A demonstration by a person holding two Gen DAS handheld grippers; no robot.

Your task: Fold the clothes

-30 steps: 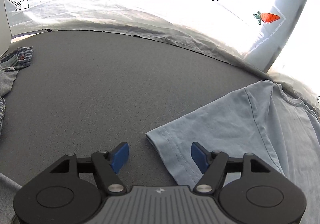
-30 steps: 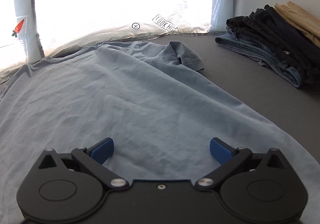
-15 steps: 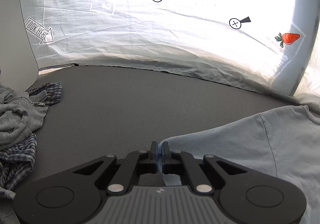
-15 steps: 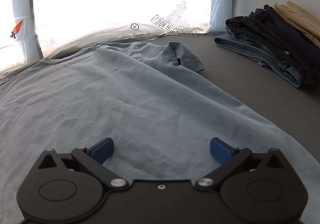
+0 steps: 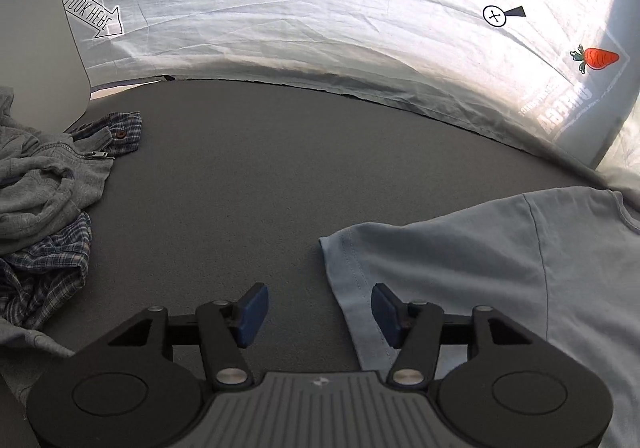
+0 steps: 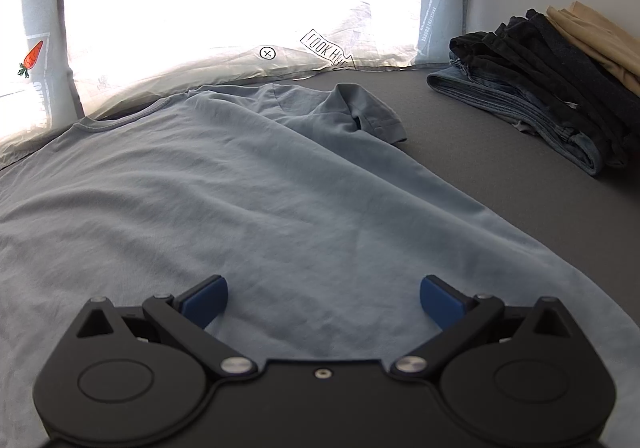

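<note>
Two tongs hover over one pale blue T-shirt (image 6: 280, 216), spread flat for folding. Left tongs (image 5: 316, 312) are opening over the sleeve hem (image 5: 352, 288), pinching nothing. Right tongs (image 6: 324, 298) gape wide above the shirt body, ready to grip.

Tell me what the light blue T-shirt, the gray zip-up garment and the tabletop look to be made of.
Light blue T-shirt: thin cotton-like jersey, matte; soft creases, stitched sleeve hem. Gray zip-up garment: thicker heathered knit, probably fleece-backed cotton blend; bulky folds, metal-looking zipper. Tabletop: dark gray, matte and finely grainy, possibly felt or foam; the exact material cannot be told.
</note>
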